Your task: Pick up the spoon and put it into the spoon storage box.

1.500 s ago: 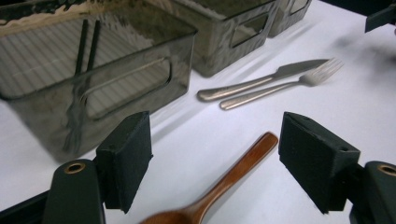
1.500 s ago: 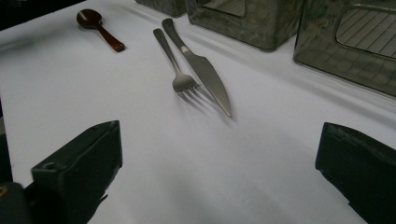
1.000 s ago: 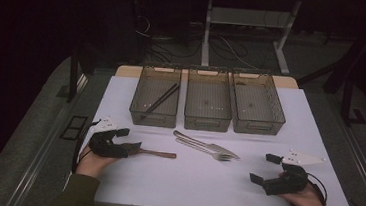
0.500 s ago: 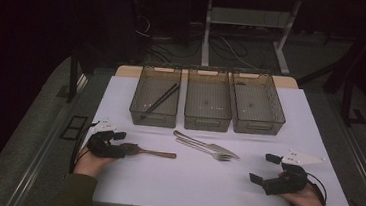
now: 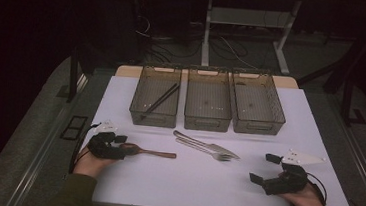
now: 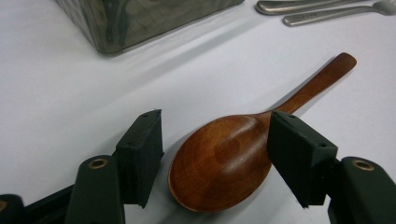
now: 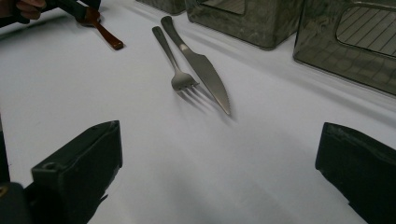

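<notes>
Left gripper point(image 6: 215, 154) jaws were closing around the wooden spoon point(image 6: 224, 163) bowl, not yet pinching; its rounded edge might squirt free.

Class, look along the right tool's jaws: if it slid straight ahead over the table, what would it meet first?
Probably the fork and knife lying side by side; the right tool, jaws wide open, points at them across bare table. Depth is uncertain.

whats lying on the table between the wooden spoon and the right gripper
In the high view, a metal knife and fork lie side by side on the white table between the wooden spoon and the right gripper.
</notes>
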A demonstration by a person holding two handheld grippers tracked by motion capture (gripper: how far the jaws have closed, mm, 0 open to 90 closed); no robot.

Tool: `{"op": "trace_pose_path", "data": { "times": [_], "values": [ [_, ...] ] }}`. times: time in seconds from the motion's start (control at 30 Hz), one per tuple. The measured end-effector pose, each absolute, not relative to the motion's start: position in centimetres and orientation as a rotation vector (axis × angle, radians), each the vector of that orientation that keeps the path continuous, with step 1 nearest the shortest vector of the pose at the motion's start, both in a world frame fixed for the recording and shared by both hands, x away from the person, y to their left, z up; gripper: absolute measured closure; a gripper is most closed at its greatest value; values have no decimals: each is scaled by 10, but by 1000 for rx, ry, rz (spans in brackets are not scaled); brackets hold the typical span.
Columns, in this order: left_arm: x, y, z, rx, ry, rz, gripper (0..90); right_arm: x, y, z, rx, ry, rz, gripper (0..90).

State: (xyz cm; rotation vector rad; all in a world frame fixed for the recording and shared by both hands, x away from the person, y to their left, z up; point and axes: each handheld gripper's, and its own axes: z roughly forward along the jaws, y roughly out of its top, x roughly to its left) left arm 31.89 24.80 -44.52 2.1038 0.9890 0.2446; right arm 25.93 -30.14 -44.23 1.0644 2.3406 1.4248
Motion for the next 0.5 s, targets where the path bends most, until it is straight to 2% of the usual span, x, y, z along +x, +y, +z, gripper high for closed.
{"op": "trace_pose_path", "data": {
  "times": [0.5],
  "values": [
    [318,248,-447,2128,971,229,381,259,-302,-442,1067,2340,1425,0]
  ]
}}
